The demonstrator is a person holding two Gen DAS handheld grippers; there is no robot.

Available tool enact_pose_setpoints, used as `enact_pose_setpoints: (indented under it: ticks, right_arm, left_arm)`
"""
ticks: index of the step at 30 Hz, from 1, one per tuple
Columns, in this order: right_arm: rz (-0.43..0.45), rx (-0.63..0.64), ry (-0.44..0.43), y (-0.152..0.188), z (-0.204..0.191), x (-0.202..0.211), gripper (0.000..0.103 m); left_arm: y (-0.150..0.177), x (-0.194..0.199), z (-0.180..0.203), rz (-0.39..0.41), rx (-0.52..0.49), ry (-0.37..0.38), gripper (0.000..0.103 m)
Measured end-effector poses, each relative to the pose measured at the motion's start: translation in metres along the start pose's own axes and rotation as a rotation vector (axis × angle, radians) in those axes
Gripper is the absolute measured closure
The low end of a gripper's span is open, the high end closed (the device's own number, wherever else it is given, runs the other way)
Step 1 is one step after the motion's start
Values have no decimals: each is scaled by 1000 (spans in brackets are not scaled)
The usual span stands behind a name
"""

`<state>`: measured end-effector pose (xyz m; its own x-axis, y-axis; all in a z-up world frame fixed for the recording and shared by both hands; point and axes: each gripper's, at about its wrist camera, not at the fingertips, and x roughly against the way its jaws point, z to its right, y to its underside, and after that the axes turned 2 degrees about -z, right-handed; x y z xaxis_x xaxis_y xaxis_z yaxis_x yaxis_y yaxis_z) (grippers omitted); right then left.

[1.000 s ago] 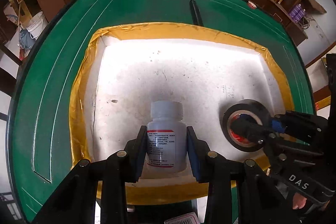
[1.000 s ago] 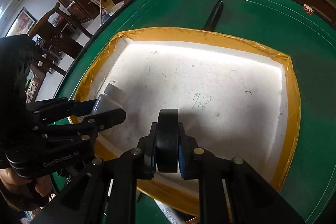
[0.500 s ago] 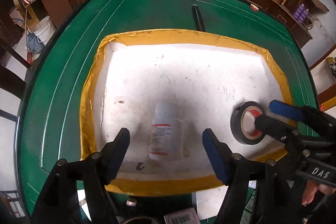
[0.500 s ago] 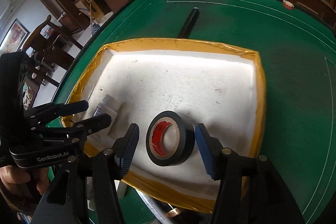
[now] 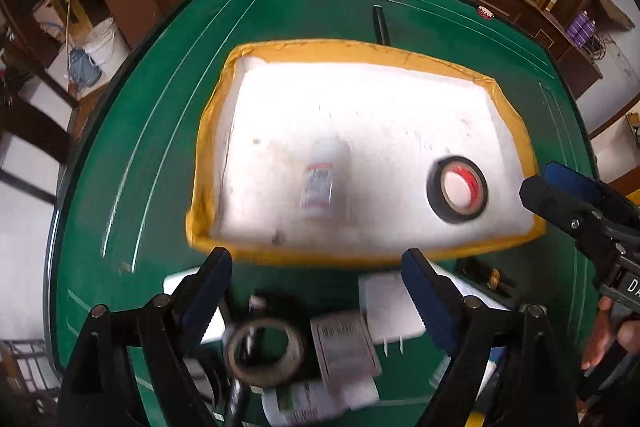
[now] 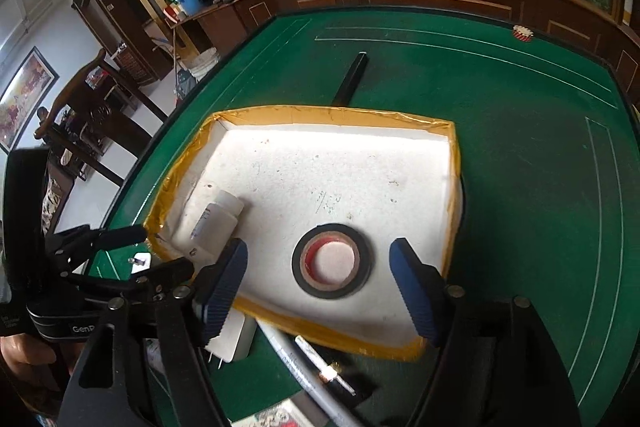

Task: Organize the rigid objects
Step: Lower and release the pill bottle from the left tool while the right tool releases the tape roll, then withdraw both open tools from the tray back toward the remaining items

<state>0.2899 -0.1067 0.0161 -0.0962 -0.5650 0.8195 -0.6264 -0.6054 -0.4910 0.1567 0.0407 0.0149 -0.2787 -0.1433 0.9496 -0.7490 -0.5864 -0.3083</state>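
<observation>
A white foam tray with a yellow taped rim (image 5: pixel 352 49) (image 6: pixel 332 113) sits on the green table. In it lie a white bottle with a red-striped label (image 5: pixel 320 183) (image 6: pixel 218 219), on its side, and a black tape roll (image 5: pixel 458 189) (image 6: pixel 332 261), flat. My left gripper (image 5: pixel 316 287) (image 6: pixel 148 253) hovers over the tray's near edge, its jaws opening with nothing between them. My right gripper (image 6: pixel 320 267) (image 5: pixel 560 187) hangs above the tape roll. Its jaws are opening too, and the pads stand well apart from the roll.
In front of the tray lies a pile: a brown tape roll (image 5: pixel 264 351), a barcoded box (image 5: pixel 344 347), a white plug adapter (image 5: pixel 392 303) (image 6: pixel 232 335) and pens (image 6: pixel 312 363). A black rod (image 6: pixel 352 79) lies behind the tray. A wooden wall borders the far side.
Both grippers opened and let go. The bottle and the tape roll now lie free in the tray. Both grippers rose and drew back toward the tray's near edge.
</observation>
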Motion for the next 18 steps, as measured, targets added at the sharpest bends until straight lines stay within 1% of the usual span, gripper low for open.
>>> enact_pose_setpoints:
  ticks: [5,10,14,18]
  right_arm:
    - [-14,16,-7,22,-2,13,24]
    - [-48,19,9,55,-3,20,18]
    - [-90,13,4,74,-4,21,18]
    - [-113,41,4,90,-11,22,18]
  left_arm:
    - [24,7,3,-39,13,2,14]
    - [49,11,6,-68,13,-6,14]
    - [69,16,5,-78,22,-10,14]
    - [86,19,0,-82,47,-15,14]
